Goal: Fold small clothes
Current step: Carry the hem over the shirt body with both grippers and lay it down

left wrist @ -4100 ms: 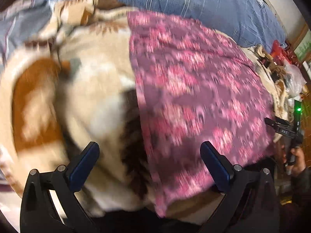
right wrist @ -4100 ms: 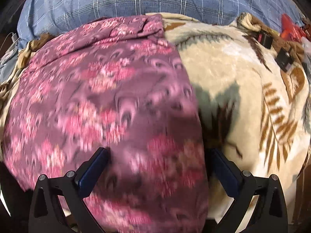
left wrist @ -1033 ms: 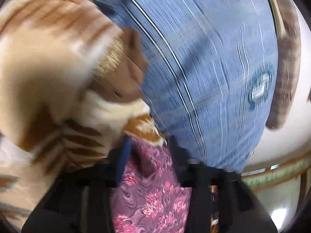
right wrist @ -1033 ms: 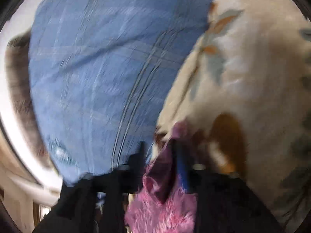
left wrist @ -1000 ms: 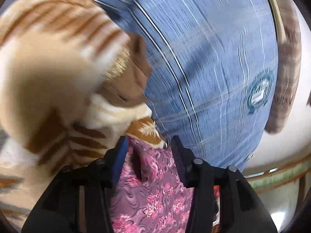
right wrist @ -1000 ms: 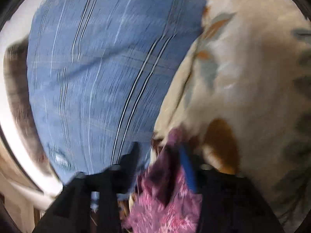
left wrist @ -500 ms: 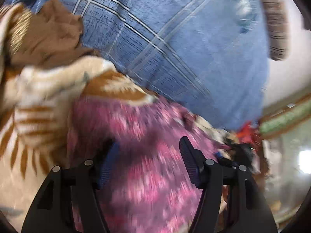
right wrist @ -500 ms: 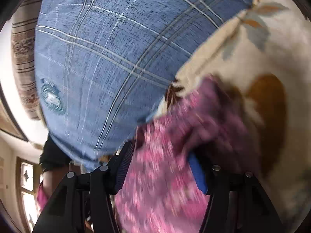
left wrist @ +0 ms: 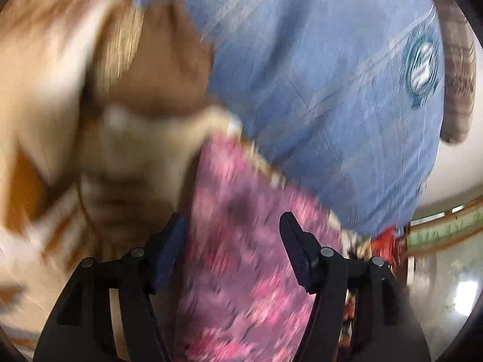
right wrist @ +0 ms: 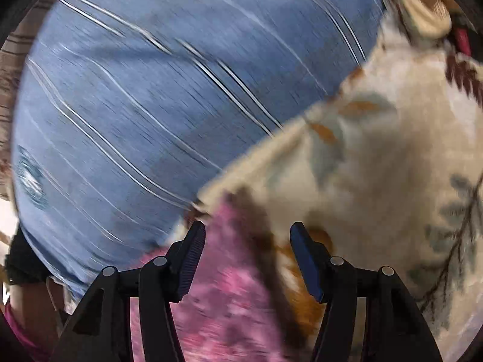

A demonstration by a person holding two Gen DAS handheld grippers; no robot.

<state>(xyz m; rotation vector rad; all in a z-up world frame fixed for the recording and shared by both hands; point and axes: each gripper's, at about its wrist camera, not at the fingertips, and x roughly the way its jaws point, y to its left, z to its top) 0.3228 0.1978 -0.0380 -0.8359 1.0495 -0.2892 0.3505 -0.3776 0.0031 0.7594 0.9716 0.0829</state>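
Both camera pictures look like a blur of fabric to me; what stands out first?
The pink flowered cloth catches the eye first, low in the middle of both views, running between the open fingers of the left gripper and the right gripper. It lies on a cream blanket with brown leaves. Behind it spreads a big blue checked sheet with a round badge.

Both hand-held grippers [left wrist: 231,242] [right wrist: 247,256] now open, pink garment [left wrist: 241,241] released.

Left gripper [left wrist: 232,241] fingers spread apart; right gripper [right wrist: 247,250] likewise.
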